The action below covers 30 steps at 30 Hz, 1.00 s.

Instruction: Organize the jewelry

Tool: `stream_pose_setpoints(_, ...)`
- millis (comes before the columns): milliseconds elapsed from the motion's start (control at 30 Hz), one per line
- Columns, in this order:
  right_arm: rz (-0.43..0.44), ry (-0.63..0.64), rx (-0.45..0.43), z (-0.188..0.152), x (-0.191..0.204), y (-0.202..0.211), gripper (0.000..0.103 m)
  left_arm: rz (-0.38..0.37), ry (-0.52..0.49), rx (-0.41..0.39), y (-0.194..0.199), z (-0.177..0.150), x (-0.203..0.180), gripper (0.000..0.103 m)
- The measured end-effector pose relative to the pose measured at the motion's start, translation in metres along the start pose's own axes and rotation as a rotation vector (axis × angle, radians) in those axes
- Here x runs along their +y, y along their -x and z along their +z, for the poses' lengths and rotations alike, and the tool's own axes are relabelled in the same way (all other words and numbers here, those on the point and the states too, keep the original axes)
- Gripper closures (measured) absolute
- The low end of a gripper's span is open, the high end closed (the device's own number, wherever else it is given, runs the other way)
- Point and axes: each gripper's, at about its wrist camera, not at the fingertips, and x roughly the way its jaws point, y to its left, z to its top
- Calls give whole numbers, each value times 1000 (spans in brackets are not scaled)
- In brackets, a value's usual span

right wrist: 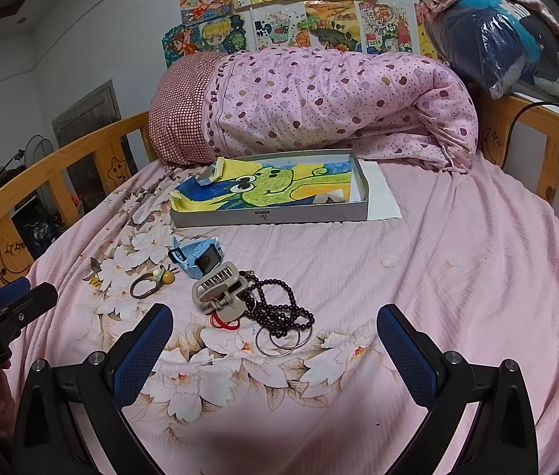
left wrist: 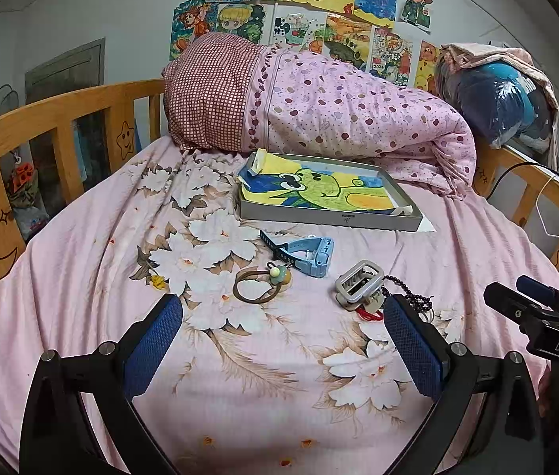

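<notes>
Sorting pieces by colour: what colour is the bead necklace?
Dark purple-black bead necklace, clearest in the right wrist view.

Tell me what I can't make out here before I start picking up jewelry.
- Left wrist view: bead bracelet partly hidden behind the left hand-held gripper finger.
- Both views: red string mostly under the hair clip.
- Right wrist view: watch screen too small to read.

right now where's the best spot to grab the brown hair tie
Grip the brown hair tie on its bare loop, on the side away from the beads. It lies flat on the bedsheet, so come straight down with the open left gripper, one finger inside the loop, one outside.
</notes>
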Motion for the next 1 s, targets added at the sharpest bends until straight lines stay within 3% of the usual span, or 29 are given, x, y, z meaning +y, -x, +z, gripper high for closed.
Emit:
stream_pose_setpoints(500,-4,-16,43,-2,-13,-4,0,4,-1,23,-8,-3,4,3)
stream_pose_setpoints(767,24,15,117,9,-33,-12,0,-2,6,108,-25,-3,5,4)
stream_pose_setpoints(1000,119,99,148,24,-50,-40,0,-17,-117,192,-51,-8,-6,4)
